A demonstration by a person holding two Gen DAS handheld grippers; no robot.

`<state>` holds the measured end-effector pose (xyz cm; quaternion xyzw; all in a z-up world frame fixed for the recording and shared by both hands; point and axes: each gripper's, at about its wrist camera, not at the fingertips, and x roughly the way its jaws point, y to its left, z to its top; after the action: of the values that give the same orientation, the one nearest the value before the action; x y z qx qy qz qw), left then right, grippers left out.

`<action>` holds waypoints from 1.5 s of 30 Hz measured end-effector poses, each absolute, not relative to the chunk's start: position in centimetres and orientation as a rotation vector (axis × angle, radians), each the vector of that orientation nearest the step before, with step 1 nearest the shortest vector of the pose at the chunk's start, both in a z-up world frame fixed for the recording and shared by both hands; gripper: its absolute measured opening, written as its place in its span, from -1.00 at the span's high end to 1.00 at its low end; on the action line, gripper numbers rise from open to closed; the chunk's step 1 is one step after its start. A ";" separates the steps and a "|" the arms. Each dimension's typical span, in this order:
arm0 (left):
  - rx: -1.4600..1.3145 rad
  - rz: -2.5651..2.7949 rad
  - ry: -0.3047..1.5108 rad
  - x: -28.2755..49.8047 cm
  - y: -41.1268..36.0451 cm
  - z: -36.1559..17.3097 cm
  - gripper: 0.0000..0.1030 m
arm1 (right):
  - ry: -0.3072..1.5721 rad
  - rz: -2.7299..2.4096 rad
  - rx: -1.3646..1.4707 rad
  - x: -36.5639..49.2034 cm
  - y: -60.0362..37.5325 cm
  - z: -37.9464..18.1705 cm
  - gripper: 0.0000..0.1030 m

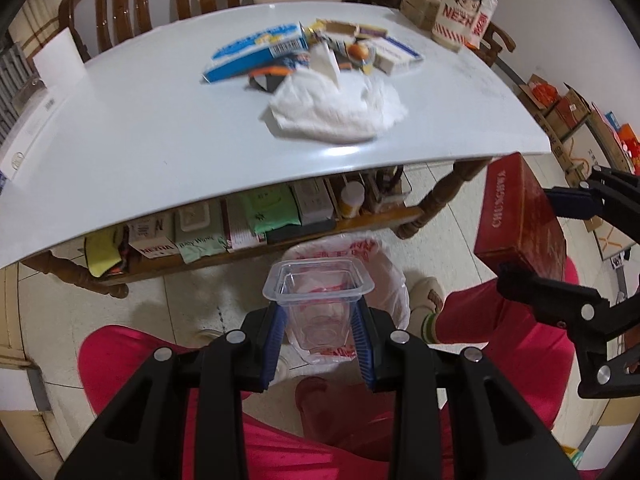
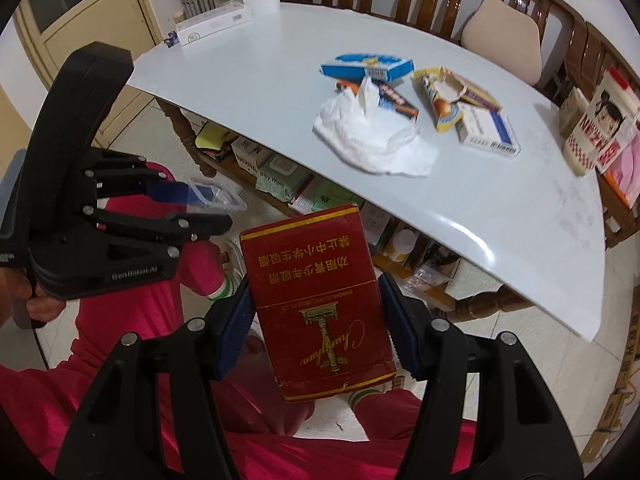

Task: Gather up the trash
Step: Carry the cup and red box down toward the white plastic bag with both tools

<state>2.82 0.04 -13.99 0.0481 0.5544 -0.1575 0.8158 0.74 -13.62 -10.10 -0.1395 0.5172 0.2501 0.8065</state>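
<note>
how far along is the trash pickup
Midway. In hand: left gripper holds a clear plastic cup over the bin bag; right gripper holds a red box. Left on the table: tissue, blue box, other packets.

The left gripper (image 1: 319,334) points steeply downward, its blue-padded jaws drawn narrow and pressing the two sides of a clear plastic cup (image 1: 319,300). In the right wrist view it sits at nine o'clock, a hand (image 2: 18,294) wrapped round its black handle. The right gripper (image 2: 318,326) also tilts steeply down, jaws about half spread and clamped on the flanks of a red cigarette pack (image 2: 316,300); in the left wrist view it enters from three o'clock. Below both grippers lie the person's legs (image 1: 280,440) in bright pink trousers.
</note>
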 end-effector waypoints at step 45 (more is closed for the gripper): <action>0.215 -0.352 1.632 9.8 -3.0 -41.9 0.39 | 1.487 0.348 -0.111 7.8 -14.3 -38.6 -0.19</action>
<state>9.83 -2.96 -41.93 0.0951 0.7230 -0.1558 0.6663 7.79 -14.33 -38.55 -0.0501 0.6730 0.1574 0.7209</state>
